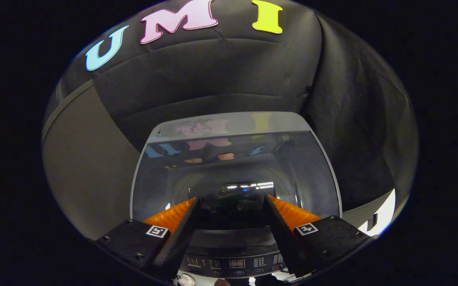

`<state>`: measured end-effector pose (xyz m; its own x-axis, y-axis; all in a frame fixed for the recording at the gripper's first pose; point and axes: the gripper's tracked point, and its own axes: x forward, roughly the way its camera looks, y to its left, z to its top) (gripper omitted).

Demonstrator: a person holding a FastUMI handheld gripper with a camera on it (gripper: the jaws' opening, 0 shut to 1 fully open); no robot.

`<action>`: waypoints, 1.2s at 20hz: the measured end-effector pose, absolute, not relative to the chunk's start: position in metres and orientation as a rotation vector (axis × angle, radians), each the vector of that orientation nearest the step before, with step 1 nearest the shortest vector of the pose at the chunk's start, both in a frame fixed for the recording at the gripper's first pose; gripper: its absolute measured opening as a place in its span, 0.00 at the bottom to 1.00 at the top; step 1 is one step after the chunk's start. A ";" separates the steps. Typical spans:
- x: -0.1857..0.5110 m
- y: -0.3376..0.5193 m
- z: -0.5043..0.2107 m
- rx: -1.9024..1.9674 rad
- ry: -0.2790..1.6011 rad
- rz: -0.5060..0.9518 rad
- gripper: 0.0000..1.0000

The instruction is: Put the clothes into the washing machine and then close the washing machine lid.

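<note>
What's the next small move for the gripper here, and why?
Probably ease the gripper back: its fingers stand apart, holding nothing, over the front edge of the grey-framed glass washing machine lid, which seems already down beyond the black control panel.

Gripper [232, 202] open, empty, above closed glass washing machine lid [235, 159].

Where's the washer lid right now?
In the gripper view, the lid lies down over the washing machine just beyond the open gripper, behind the control panel that sits between the fingers.

The washing machine [233, 246] stands below the parted gripper [232, 204], its glossy lid [229, 159] down.
</note>
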<state>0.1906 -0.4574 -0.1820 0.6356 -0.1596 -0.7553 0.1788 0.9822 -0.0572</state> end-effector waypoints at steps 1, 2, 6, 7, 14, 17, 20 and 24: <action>0.189 -0.458 -0.184 0.018 0.867 -0.191 1.00; 0.188 -0.459 -0.186 0.010 0.874 -0.191 1.00; 0.191 -0.455 -0.178 0.013 0.861 -0.176 1.00; 0.192 -0.454 -0.171 0.013 0.846 -0.174 1.00; 0.223 -0.437 -0.062 -0.008 0.591 -0.129 0.99; 0.230 -0.426 0.000 -0.012 0.447 -0.102 0.99; 0.228 -0.414 0.063 -0.020 0.296 -0.075 0.99; 0.212 -0.403 0.144 -0.035 0.082 -0.041 0.99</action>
